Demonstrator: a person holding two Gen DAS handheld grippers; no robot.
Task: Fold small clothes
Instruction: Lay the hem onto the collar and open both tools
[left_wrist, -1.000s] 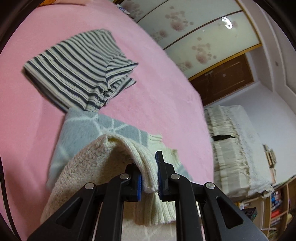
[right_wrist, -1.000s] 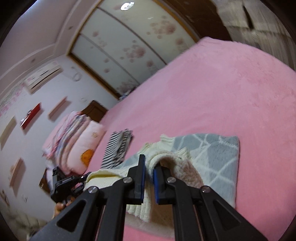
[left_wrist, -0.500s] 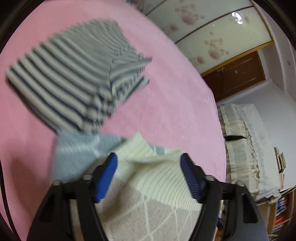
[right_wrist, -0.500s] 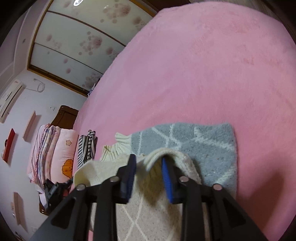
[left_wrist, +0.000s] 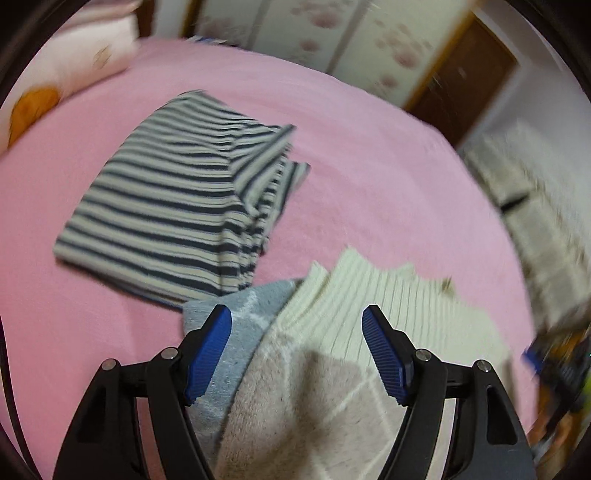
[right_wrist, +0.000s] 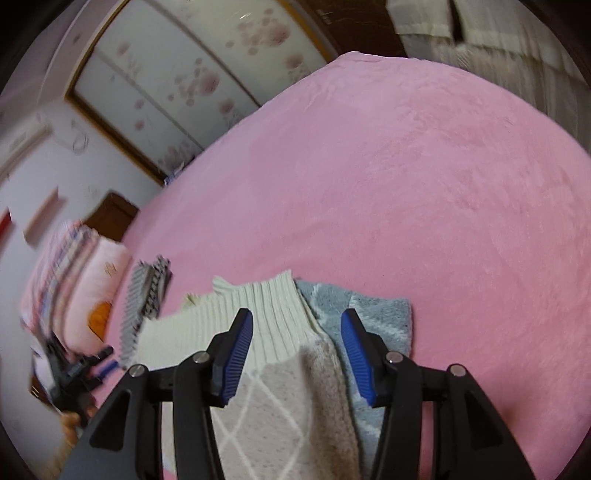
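Two grippers I hold over the knit sweater (left_wrist: 332, 387) on the pink blanket (left_wrist: 369, 166), low centre of frame: left gripper (left_wrist: 297, 350) spread, right gripper (right_wrist: 297, 354) opening, neither pinching it.

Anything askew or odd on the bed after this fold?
Mostly tidy. The knit sweater lies folded on the pink blanket, but its grey under-layer sticks out past the beige top layer along one side, so the edges don't line up. The striped garment beside it has a loose flap fanned out.
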